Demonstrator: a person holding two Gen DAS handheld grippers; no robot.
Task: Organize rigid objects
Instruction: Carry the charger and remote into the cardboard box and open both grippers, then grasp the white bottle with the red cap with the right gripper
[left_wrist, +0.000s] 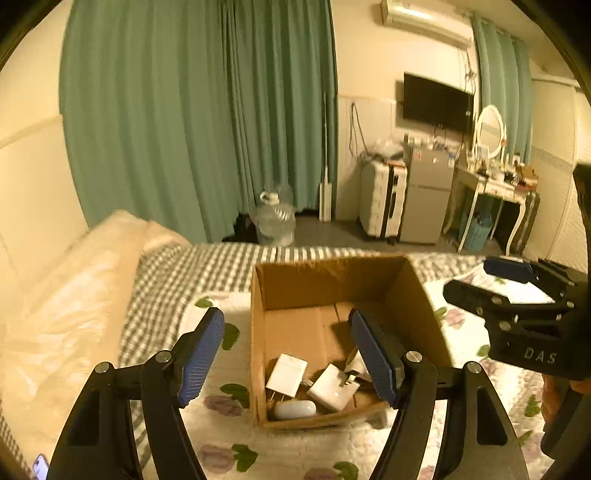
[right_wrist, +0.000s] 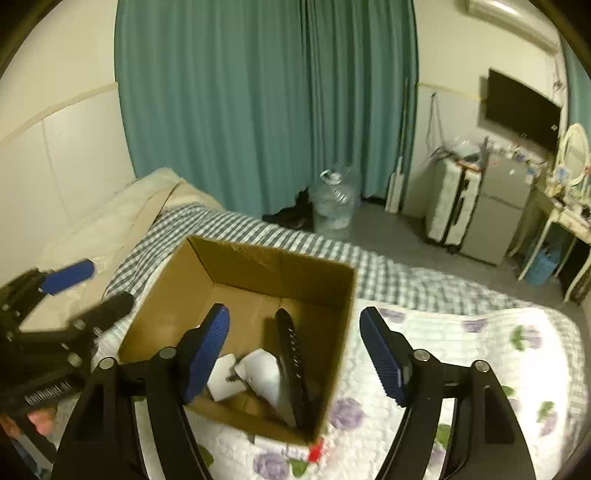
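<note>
An open cardboard box (left_wrist: 417, 295) stands on the flowered quilt; it also shows in the right wrist view (right_wrist: 343, 321). Inside lie two white chargers (left_wrist: 286, 374) (left_wrist: 332, 387), a white oval case (left_wrist: 294, 410) and a black comb (right_wrist: 291, 365) leaning on the box's right wall. My left gripper (left_wrist: 288, 354) is open and empty, above the box's near left part. My right gripper (right_wrist: 295, 352) is open and empty, above the box's right wall. Each gripper shows in the other's view: the right one (left_wrist: 517, 291), the left one (right_wrist: 74, 291).
The bed has a checked sheet (left_wrist: 221, 266) and a cream pillow (left_wrist: 74, 288) at the left. A small red-and-white item (right_wrist: 314, 452) lies on the quilt beside the box's near corner. A water jug (left_wrist: 275, 221), suitcase and fridge stand on the floor beyond.
</note>
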